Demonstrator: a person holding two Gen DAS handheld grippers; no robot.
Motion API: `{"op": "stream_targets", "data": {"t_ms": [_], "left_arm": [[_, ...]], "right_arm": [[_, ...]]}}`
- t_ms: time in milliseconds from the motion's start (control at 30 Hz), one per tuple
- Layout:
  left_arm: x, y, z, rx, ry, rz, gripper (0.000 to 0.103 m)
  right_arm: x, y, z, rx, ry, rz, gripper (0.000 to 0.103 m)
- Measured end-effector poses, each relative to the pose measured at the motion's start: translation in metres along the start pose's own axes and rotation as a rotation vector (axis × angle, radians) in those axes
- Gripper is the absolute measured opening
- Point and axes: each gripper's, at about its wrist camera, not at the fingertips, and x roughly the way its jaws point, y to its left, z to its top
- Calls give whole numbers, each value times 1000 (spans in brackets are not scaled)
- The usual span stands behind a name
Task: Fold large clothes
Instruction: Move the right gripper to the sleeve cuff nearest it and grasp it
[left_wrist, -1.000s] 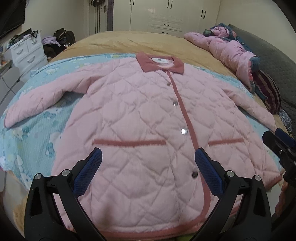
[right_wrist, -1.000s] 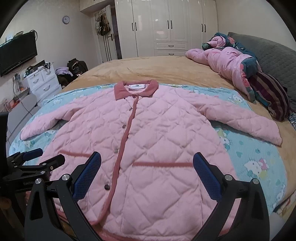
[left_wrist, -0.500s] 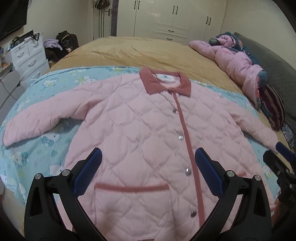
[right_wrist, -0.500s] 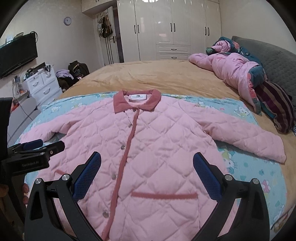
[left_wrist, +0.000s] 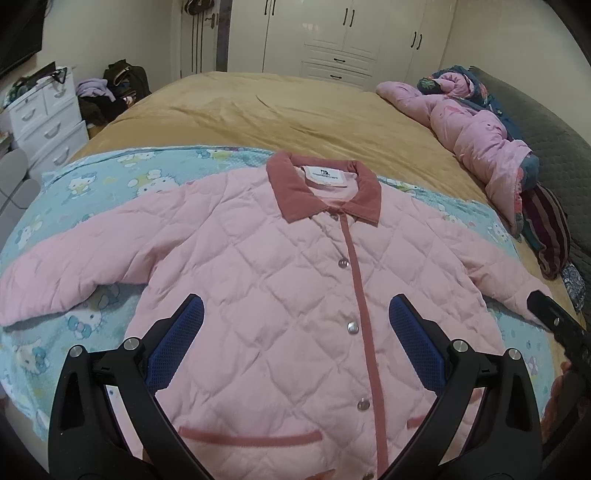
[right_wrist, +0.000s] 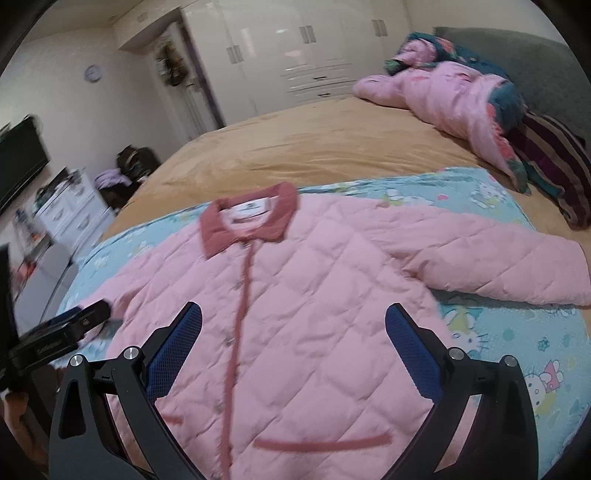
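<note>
A pink quilted jacket (left_wrist: 280, 280) with a dusty-red collar (left_wrist: 325, 192) lies flat, front up and buttoned, on a blue cartoon-print sheet (left_wrist: 92, 184). Both sleeves spread out sideways. It also shows in the right wrist view (right_wrist: 314, 302), with its right sleeve (right_wrist: 491, 266) stretched toward the bed's right side. My left gripper (left_wrist: 295, 314) is open and empty, hovering above the jacket's chest. My right gripper (right_wrist: 293, 321) is open and empty, above the jacket's middle. Each gripper's tip shows at the edge of the other's view.
The tan bedspread (left_wrist: 295, 107) stretches behind the sheet. A heap of pink and dark clothes (left_wrist: 491, 147) and a striped item (left_wrist: 550, 229) lie at the right by a grey headboard (right_wrist: 517, 55). A white drawer unit (left_wrist: 44, 114) stands left of the bed.
Both grippers have moved forward over the jacket, from its hem toward the chest and collar. The right wrist view has tilted and blurred. Both stay open; the jacket has not moved.
</note>
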Motion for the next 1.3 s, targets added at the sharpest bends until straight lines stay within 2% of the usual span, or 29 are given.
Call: {"op": "stream_targets", "data": {"t_ms": [333,633,1000,1300], "left_arm": [[26,-20,13,31,7,8,94],[42,-39,14,49,12,28,94],[65,-65,21,36,8,47,94],[83,-90,25,30,9,65,94]], "right_arm": [[16,-81,28,156,-73,-121,99],[31,-165,28,305,-86,-217,99],[52,-265,0,518,-62,-318,99],[60,-331,-26,727,-50,-351,99]]}}
